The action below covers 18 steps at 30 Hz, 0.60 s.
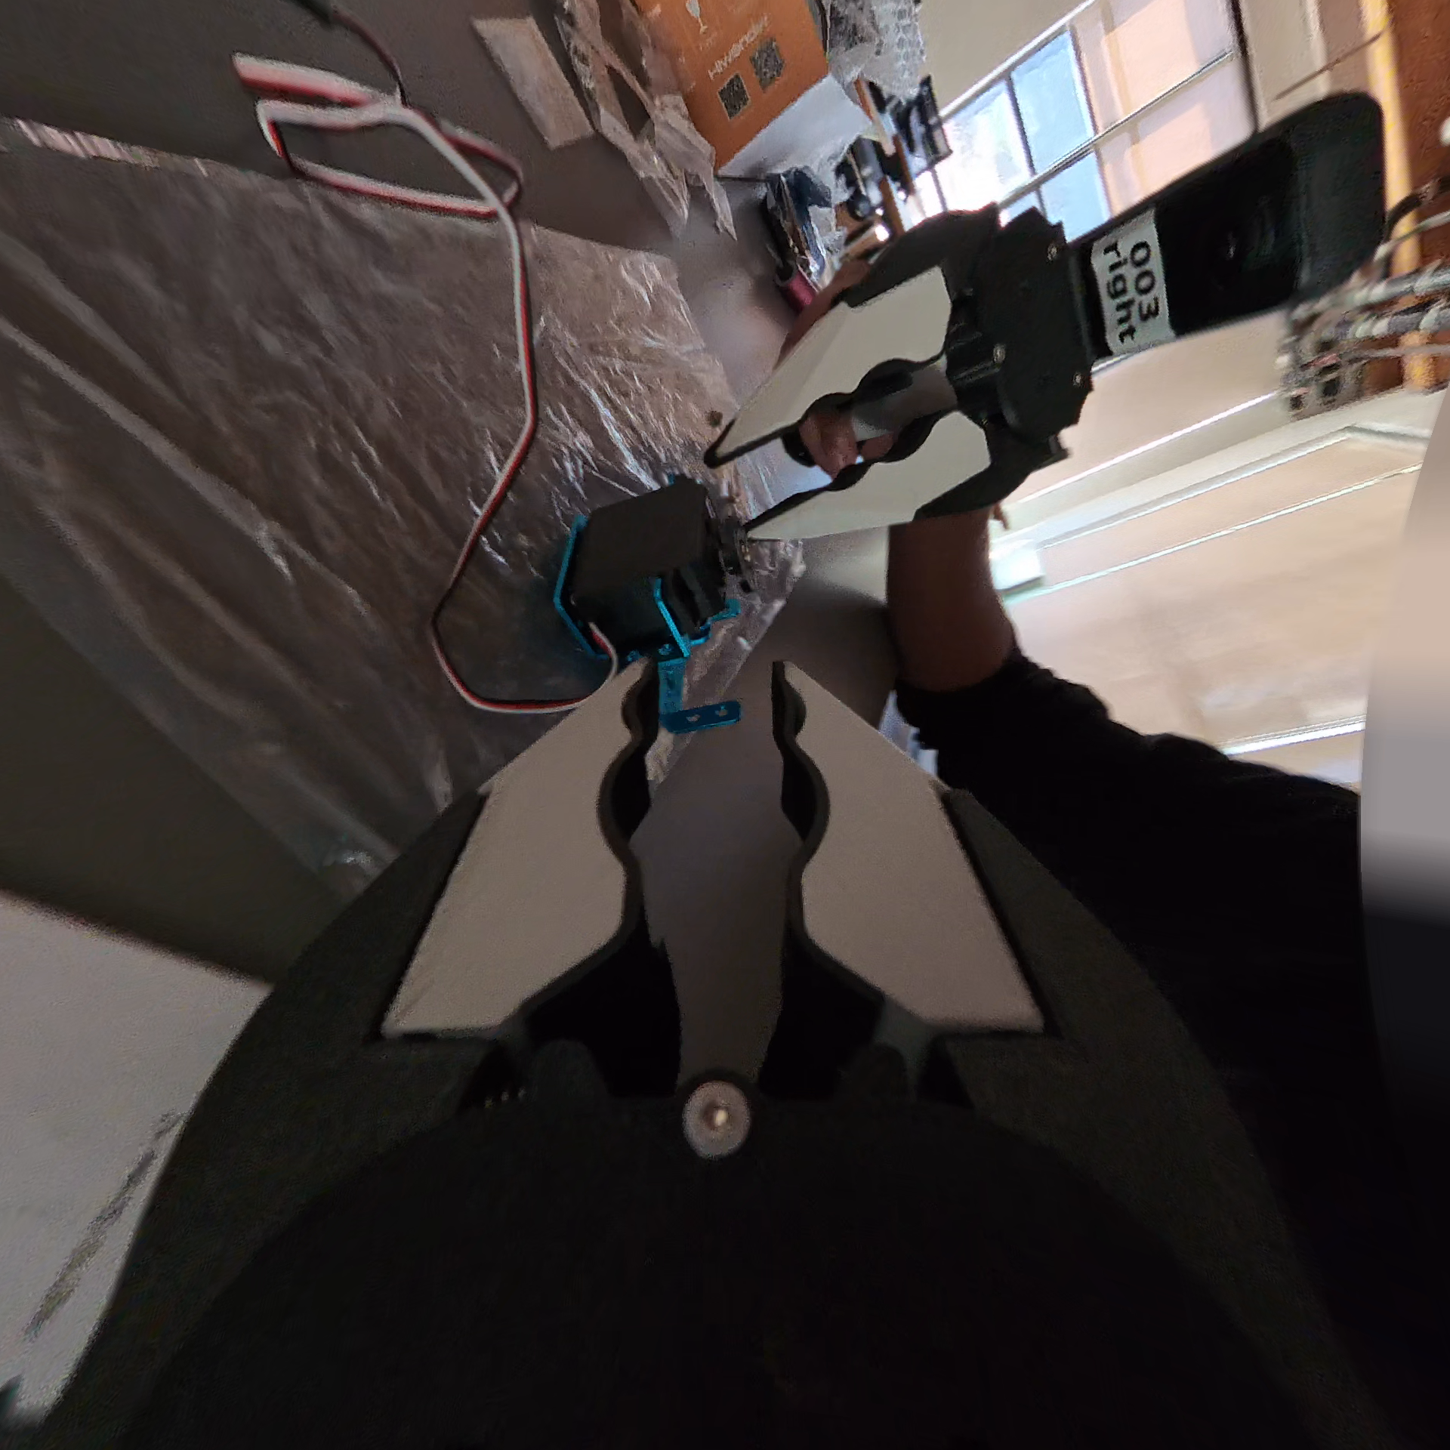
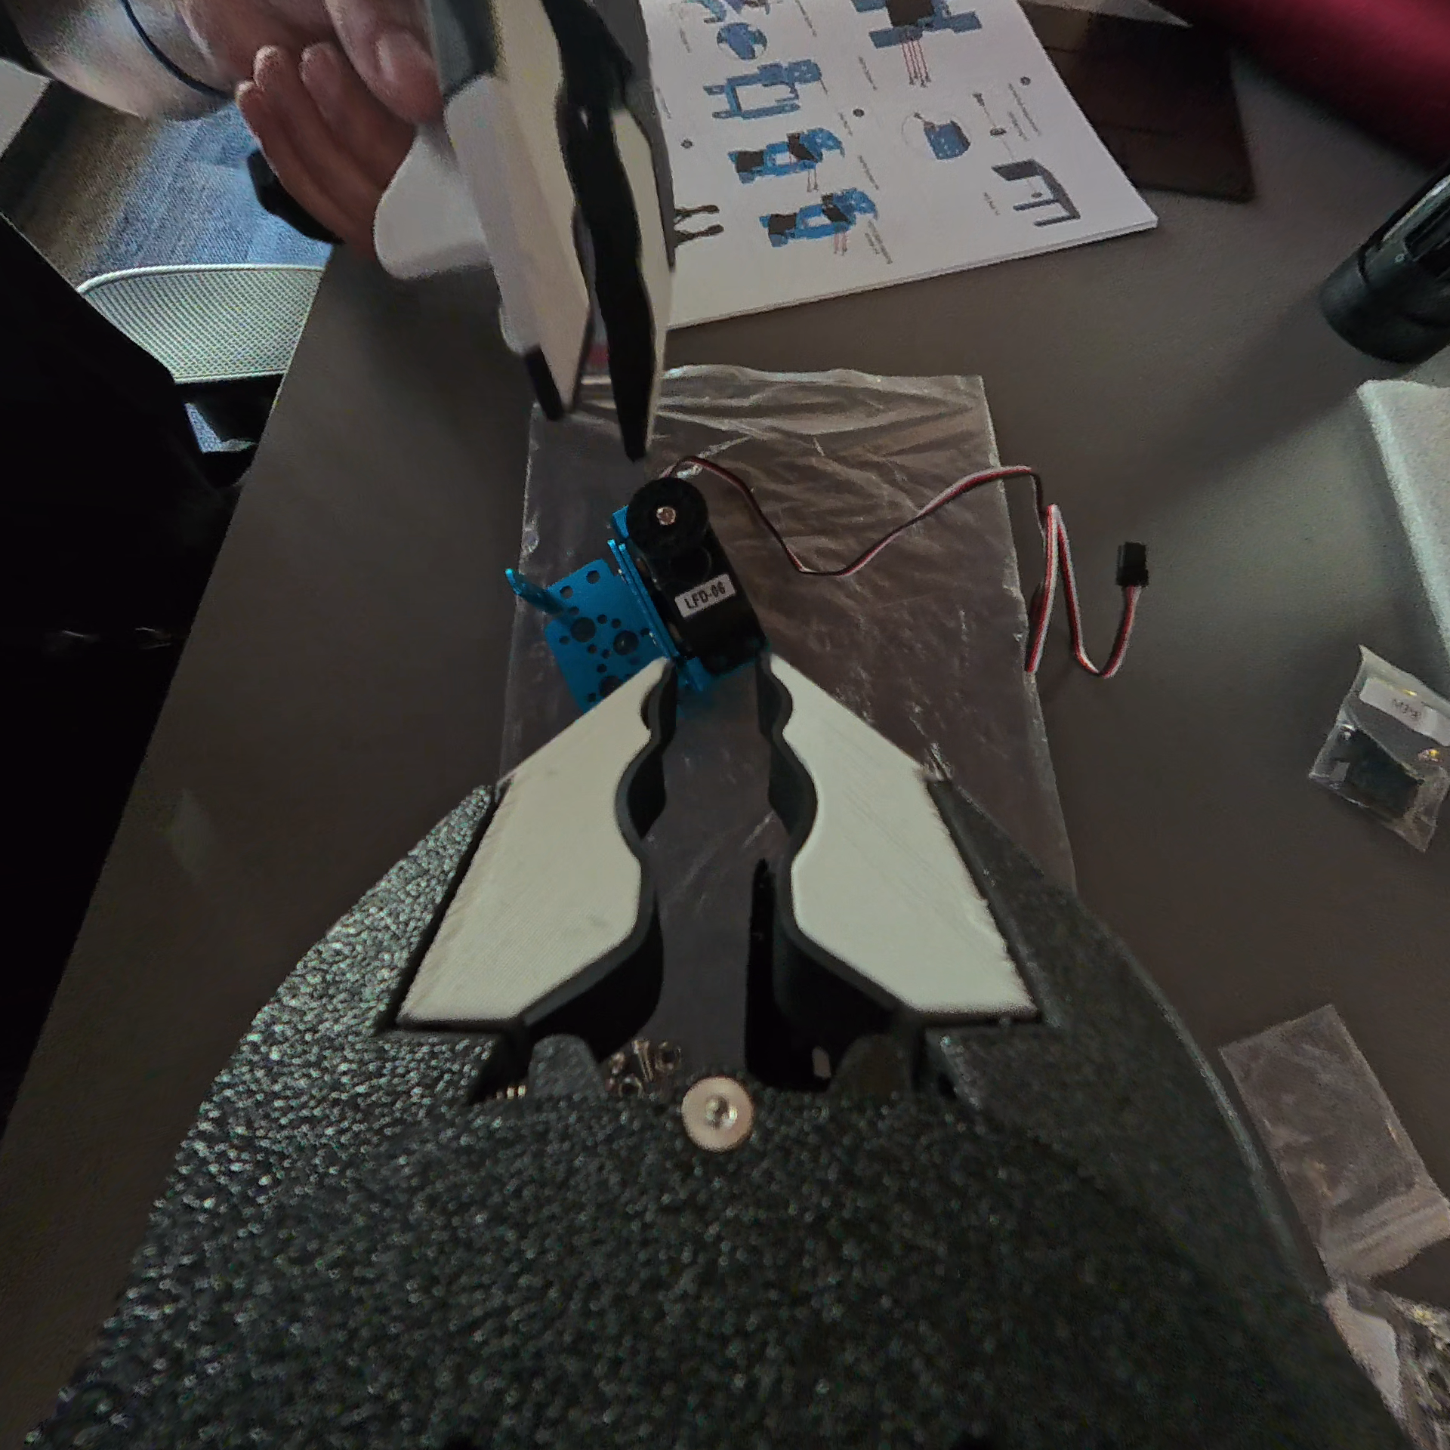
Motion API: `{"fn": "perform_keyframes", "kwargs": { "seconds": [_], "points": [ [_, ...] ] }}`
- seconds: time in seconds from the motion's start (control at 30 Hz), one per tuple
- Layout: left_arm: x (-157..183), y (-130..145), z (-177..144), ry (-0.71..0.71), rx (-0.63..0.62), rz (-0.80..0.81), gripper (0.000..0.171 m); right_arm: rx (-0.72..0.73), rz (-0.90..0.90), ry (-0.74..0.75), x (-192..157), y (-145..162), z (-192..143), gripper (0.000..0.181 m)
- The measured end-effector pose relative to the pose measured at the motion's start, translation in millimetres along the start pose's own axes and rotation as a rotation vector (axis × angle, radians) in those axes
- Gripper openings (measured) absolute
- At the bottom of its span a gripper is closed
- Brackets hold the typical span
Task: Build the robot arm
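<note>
Just ahead of the right gripper (image 2: 718, 667), a black servo (image 2: 690, 584) sat in a blue metal bracket (image 2: 596, 628) on a sheet of clear plastic (image 2: 863, 502) spread over the grey table (image 2: 353, 549). The right gripper's white fingers (image 2: 549, 855) stood apart, released, their tips on either side of the near end of the servo and bracket; whether they touched it could not be told. The left gripper (image 1: 710, 675) was likewise spread and held nothing, one tip just beside a small blue bracket arm (image 1: 690, 706) that stuck out from the assembly. In the right wrist view that left gripper hung tilted above the far end of the servo, with a hand (image 2: 329, 118) behind it. A red, white and black cable (image 2: 941, 510) ran from the servo across the plastic to a black plug (image 2: 1131, 563) on the bare table. Farther off lay a printed sheet (image 2: 902, 141) with blue diagrams, a small bag of parts (image 2: 1389, 753) to the right, and a brown cardboard box (image 1: 745, 71) near the table's far end.
</note>
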<state>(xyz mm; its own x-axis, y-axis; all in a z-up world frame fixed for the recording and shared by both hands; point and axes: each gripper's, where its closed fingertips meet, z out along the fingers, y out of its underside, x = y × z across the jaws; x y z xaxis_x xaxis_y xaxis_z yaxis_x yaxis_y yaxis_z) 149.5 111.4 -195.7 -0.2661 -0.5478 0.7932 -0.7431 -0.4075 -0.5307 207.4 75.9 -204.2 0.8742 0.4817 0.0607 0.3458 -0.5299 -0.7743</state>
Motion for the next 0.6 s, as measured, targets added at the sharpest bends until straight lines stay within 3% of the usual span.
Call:
{"fn": "perform_keyframes", "kwargs": {
  "seconds": [0.2, 0.27, 0.33, 0.43, 0.6],
  "points": [
    [-3.3, -2.9, -50.3, -0.262, 0.171, 0.415, 0.029, 0.059, 0.082, 0.025, 7.0, -10.7, -18.3, 0.02],
    [-12.5, 0.2, -66.4, -0.396, 0.216, 0.513, 0.03, 0.096, 0.145, -0.009, 5.7, -18.9, -20.1, 0.03],
    [-14.9, 0.0, -79.5, -0.459, 0.291, 0.541, 0.03, 0.135, 0.148, -0.1, -9.2, -29.1, -16.4, 0.052],
    [-7.4, 4.4, -79.6, -0.399, 0.348, 0.524, 0.03, 0.079, 0.07, -0.066, -13.1, -29.0, 0.8, 0.058],
    [-16.2, 17.7, -62.5, -0.412, 0.243, 0.54, 0.03, 0.018, -0.045, -0.032, -9.9, -20.8, 23.4, 0.049]
  ]
}}
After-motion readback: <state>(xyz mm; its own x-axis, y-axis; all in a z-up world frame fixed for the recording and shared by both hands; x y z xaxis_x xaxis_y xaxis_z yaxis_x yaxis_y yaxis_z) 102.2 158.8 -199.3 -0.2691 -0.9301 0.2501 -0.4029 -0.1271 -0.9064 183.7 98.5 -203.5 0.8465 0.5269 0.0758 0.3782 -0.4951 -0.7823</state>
